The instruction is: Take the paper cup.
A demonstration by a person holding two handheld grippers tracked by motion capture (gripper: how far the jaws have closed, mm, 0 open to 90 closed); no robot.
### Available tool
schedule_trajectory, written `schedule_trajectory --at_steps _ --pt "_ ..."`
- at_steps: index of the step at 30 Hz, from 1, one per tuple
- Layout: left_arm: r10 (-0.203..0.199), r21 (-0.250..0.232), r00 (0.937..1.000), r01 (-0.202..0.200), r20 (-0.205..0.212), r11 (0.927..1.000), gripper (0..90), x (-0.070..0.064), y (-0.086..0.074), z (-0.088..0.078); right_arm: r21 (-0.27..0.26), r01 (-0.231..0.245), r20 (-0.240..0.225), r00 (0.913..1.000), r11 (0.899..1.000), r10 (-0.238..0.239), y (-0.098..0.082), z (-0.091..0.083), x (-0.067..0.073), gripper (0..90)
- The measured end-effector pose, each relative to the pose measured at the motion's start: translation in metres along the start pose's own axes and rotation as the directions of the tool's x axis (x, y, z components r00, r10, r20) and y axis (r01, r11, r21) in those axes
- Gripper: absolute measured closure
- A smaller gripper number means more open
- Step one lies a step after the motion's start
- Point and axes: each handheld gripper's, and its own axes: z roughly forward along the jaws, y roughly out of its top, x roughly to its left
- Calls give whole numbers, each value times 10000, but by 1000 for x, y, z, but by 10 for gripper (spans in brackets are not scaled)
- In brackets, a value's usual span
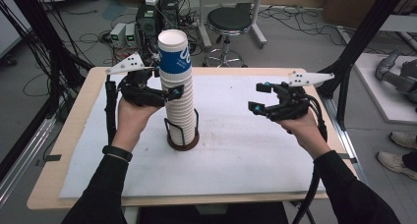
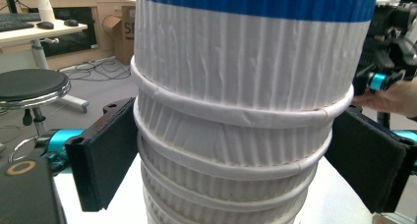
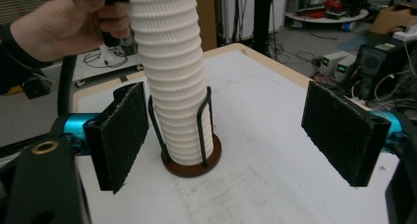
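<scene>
The tall stack of paper cups (image 1: 177, 89) stood in its wire holder (image 1: 183, 134) just left of the worktop's (image 1: 236, 155) centre, the one upright obstacle on the white mat. At its nine o'clock the left hand-held gripper (image 1: 169, 92) closed off that flank, its pads on either side of the stack (in the left gripper view they looked to touch the rims, though contact was hard to judge). From three o'clock round to six the mat lay bare, so a way in was free there. The right hand-held gripper (image 1: 259, 97) hung at three o'clock, well apart from the stack, jaws wide with nothing between them.
</scene>
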Motion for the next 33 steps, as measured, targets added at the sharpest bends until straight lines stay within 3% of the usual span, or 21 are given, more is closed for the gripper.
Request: schedule_trajectory --at_steps 5,6,16,24,29,33 --pt "9 0 10000 -9 6 10000 105 0 0 0 -108 208 -215 9995 9997 -211 21 10 1 184" --pt "18 0 10000 -18 10 10000 104 0 0 0 -60 349 -212 9992 9994 -350 34 17 3 184" --pt "-7 -25 10000 7 45 10000 105 1 0 0 -417 480 -384 9980 9980 -496 73 41 7 183" --pt "-32 -68 10000 32 40 10000 105 0 -1 1 -610 895 -840 9920 9941 -945 116 68 18 183" --pt "-26 -21 10000 26 -40 10000 105 0 0 0 -596 958 -1172 9878 9936 -1022 136 86 28 183" --pt "42 32 10000 -42 -59 10000 106 -1 0 0 -819 680 -1499 9855 9943 -797 147 98 33 183"
